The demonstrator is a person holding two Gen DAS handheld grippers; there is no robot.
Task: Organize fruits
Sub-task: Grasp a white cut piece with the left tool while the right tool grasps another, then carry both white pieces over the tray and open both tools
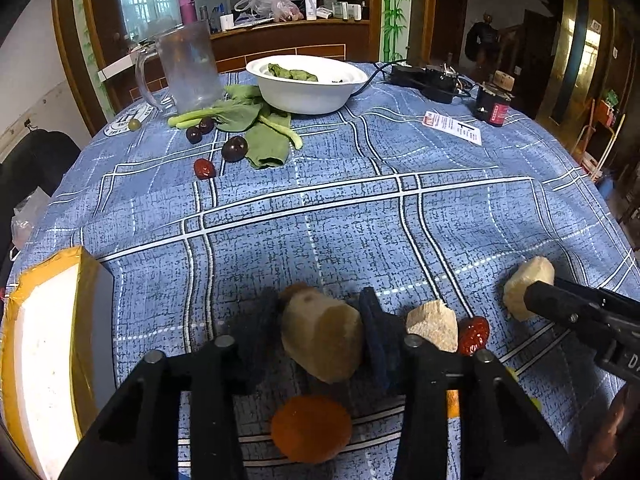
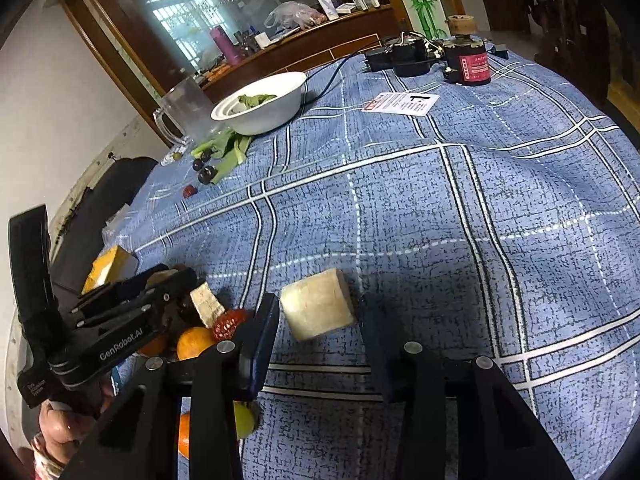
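Observation:
My left gripper [image 1: 320,334] is shut on a pale tan fruit chunk [image 1: 320,340], held just above the blue checked cloth. Below it lies an orange [image 1: 311,428]. To its right sit another pale chunk [image 1: 432,326] and a red date [image 1: 474,334]. My right gripper [image 2: 318,320] is open around a pale cut chunk [image 2: 318,306] that rests on the cloth; this chunk also shows in the left wrist view [image 1: 526,286]. Dark plums [image 1: 234,148] and a red date [image 1: 203,168] lie far left by green leaves [image 1: 256,128].
A white bowl [image 1: 306,92] with greens and a clear jug [image 1: 186,68] stand at the back. A yellow-taped white box [image 1: 44,360] sits near left. A paper card [image 1: 452,127], a red-labelled dark can [image 1: 494,106] and black adapters [image 1: 424,76] are at back right.

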